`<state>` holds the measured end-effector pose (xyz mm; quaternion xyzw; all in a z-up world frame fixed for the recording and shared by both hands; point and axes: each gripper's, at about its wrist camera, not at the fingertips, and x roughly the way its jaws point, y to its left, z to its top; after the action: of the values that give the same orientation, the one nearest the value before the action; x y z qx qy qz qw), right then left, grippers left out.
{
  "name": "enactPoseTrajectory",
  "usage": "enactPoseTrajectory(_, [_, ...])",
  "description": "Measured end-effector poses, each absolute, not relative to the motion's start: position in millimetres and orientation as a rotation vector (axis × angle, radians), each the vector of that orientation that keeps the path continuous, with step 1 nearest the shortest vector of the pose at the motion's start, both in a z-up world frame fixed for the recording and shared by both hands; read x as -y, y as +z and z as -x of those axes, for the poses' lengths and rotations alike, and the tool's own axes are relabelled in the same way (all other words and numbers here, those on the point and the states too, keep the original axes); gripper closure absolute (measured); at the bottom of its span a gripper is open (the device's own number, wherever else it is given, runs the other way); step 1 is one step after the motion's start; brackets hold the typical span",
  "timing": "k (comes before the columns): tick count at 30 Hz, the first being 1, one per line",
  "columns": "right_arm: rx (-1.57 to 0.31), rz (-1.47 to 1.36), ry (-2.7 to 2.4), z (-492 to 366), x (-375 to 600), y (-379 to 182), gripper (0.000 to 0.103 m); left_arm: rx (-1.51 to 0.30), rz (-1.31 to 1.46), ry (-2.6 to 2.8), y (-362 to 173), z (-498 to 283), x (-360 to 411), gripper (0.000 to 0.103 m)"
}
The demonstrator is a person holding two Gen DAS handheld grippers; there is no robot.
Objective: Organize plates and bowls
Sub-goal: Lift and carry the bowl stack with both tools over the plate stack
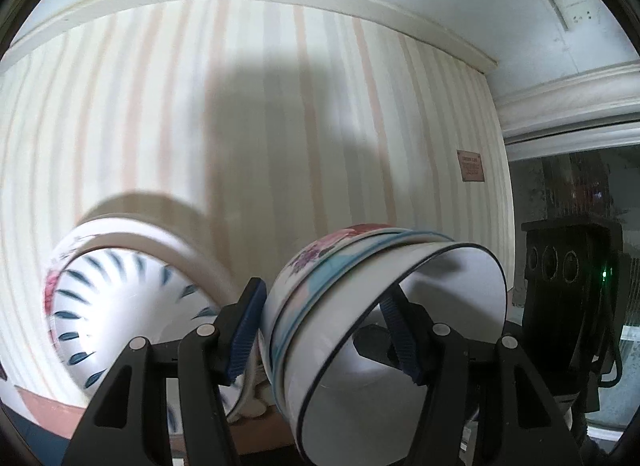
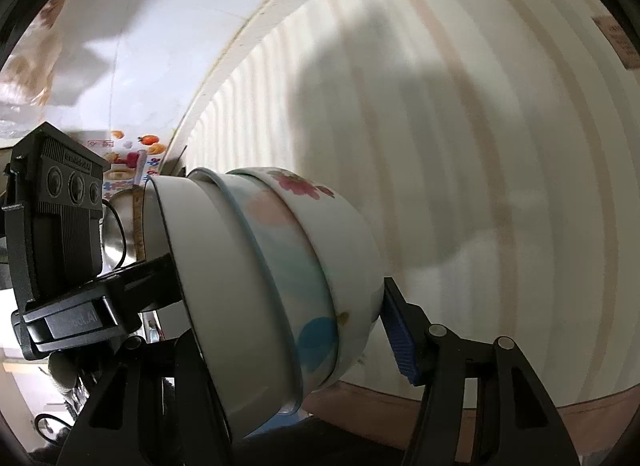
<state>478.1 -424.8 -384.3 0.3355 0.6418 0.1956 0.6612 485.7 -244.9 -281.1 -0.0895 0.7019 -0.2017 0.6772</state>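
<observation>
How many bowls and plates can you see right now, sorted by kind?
Nested bowls, gripped on their side by both hand-held grippers: 3 (plain white bowl, blue-patterned bowl, pink-flowered bowl)
Blue-dash dishes leaning at left: at least 2, blurred, bowl or plate unclear
Total: at least 5

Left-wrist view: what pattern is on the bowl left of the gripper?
Dark blue dashes radiating on white on the bowl, with a reddish floral patch at its edge; left wrist shows it best.
</observation>
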Motion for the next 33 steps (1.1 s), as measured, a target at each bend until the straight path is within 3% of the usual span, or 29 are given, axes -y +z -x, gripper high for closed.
enactPoseTrajectory(18, [-1.547,-0.648,0.635,-486.7,313.1,-384.3,0.041,-1.551,0.340,-0.251,-280.8,-463.5,123.2,0.047])
enactPoseTrajectory(33, [-1.618,-0.589,0.689,-499.4,264.9,-408.8,0.041,-1.563,0.423,-0.168,-305.2,-462.5,82.3,0.047])
